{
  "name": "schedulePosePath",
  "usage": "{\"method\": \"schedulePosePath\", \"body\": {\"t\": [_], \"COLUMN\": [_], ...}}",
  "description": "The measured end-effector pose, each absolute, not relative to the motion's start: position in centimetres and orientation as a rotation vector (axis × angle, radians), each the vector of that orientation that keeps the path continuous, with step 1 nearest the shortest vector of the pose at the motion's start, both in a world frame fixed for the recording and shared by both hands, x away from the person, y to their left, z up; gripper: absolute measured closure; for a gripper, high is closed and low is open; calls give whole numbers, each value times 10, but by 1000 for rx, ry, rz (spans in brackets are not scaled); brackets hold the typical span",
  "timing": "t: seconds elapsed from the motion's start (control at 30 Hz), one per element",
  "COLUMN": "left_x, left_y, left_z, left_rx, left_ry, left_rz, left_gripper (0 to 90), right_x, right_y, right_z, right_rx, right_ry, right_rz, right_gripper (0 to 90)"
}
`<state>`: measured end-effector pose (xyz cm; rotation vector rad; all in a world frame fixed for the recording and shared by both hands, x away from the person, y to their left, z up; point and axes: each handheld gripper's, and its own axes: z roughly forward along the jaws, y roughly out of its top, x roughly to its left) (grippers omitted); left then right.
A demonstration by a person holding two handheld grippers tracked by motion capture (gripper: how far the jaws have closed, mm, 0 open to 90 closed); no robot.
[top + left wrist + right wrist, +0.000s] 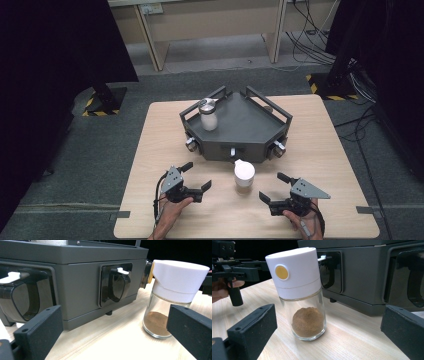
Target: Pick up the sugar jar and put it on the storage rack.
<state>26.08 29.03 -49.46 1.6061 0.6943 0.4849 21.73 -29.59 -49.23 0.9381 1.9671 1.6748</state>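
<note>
Glass spice jar stands upright between both open tools.

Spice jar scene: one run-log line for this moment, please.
left gripper: open, empty | right gripper: open, empty | spice jar: upright on table, between grippers | rack: behind jar

Bare tabletop is seen left & right of the grey rack, w/ open room along the near edge. The spice jar stands upright just in front of the rack's front face, apart from it; passage straight ahead is blocked there. Left gripper & right gripper are held w/ jaws spread, one each side of the jar, gaps of bare wood between. Rack's rear corner is taken by a 2nd jar; rest of its tray is free.
</note>
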Motion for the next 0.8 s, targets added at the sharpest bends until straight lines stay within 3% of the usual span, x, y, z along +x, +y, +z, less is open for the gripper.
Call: {"method": "schedulePosePath", "body": {"t": [0.8], "left_x": [260], "left_y": [293], "left_z": [-496], "left_rx": [1595], "left_ry": [715], "left_rz": [491], "left_gripper": [7], "right_x": [217], "right_y": [-296], "right_z": [-492], "right_rx": [937], "right_ry": [1968], "right_rz": [1673], "right_gripper": [8]}}
